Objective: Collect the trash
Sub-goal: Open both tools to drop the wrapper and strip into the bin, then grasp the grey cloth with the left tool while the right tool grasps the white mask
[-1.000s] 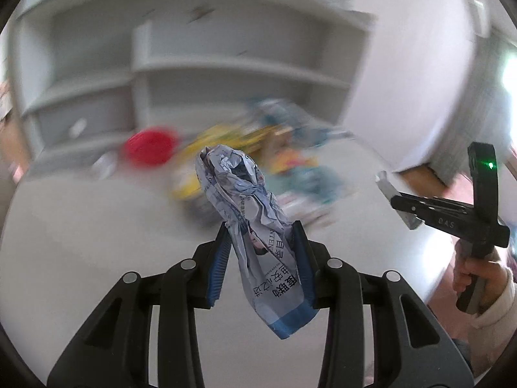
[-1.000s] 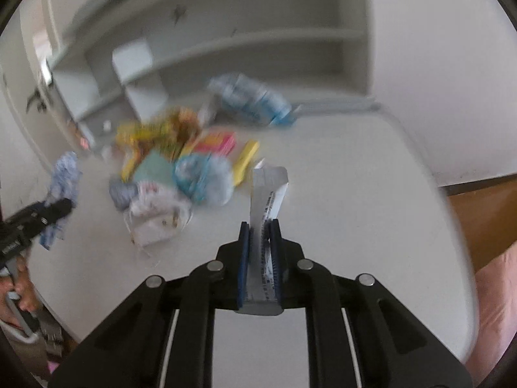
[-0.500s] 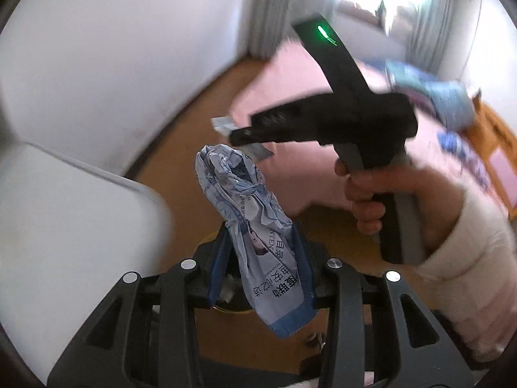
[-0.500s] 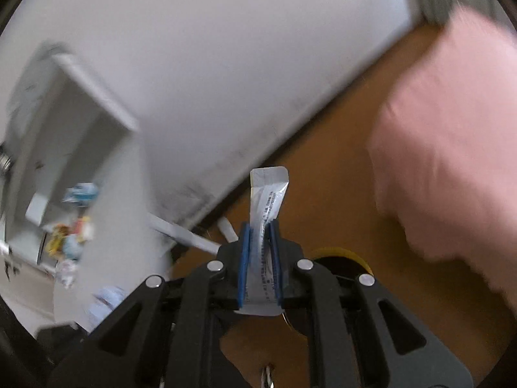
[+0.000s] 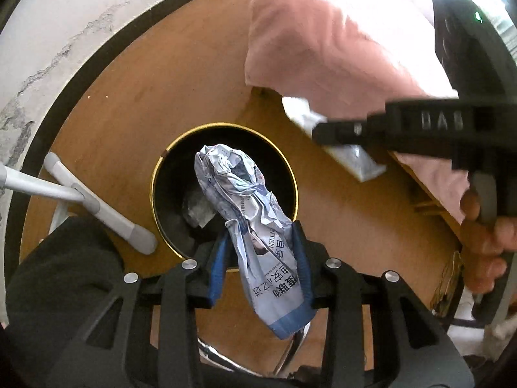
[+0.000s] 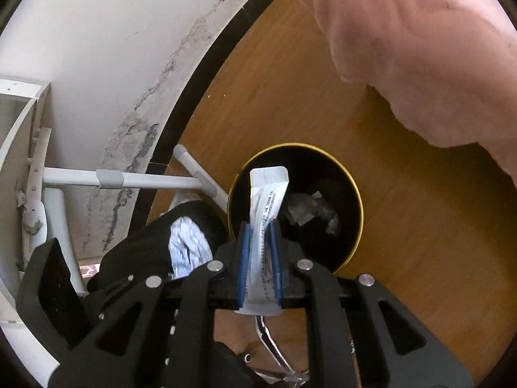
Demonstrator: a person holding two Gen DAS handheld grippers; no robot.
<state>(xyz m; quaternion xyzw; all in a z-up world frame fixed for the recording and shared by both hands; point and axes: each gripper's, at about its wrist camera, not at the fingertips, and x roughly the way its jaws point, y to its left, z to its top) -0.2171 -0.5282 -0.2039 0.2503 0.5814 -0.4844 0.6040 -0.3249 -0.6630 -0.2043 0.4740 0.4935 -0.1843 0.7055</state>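
Observation:
My left gripper [image 5: 260, 242] is shut on a crumpled blue-and-white wrapper [image 5: 245, 200] and holds it above a black round bin with a gold rim [image 5: 155, 190]. My right gripper [image 6: 260, 226] is shut on a flat white sachet [image 6: 266, 190] and holds it over the left rim of the same bin [image 6: 358, 213]. Some crumpled clear trash [image 6: 307, 213] lies in the bin. The right gripper [image 5: 326, 129] and its sachet [image 5: 355, 158] show at the right in the left wrist view. The blue wrapper [image 6: 187, 245] shows at lower left in the right wrist view.
The bin stands on a wooden floor [image 6: 420, 226]. A pink bedcover [image 5: 323, 32] hangs at the upper right. White table legs [image 6: 129, 179] and a cracked white wall with a black skirting [image 6: 129, 64] are to the left. A dark trouser leg [image 5: 64, 274] is at lower left.
Both grippers have swung away from the table with the trash pile and now point down over the bin on the floor. Both still hold their pieces.

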